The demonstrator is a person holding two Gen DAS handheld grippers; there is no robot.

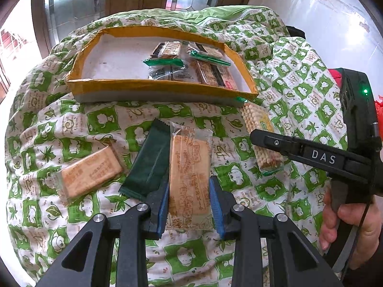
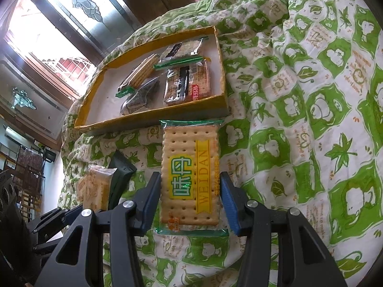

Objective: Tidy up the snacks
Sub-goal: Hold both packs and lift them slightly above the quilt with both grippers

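While both tools hover over the green-patterned quilt (image 1: 71,143), the left gripper (image 1: 189,205) straddles a clear-wrapped biscuit pack (image 1: 189,172), blue pads (image 1: 216,203) spread beside it. The right gripper (image 2: 190,203) likewise brackets the Weidan cracker pack (image 2: 190,174), unpinched. The shallow box (image 1: 143,87) nearby holds several snacks.

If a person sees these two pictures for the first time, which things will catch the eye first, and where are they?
Probably the WEIDAN cracker packet, lying on the green-and-white patterned quilt between the open fingers of the right gripper. Next, the clear-wrapped biscuit packet framed the same way by the open left gripper. Behind both sits the shallow yellow-rimmed box, with several snack packets gathered at its right end.
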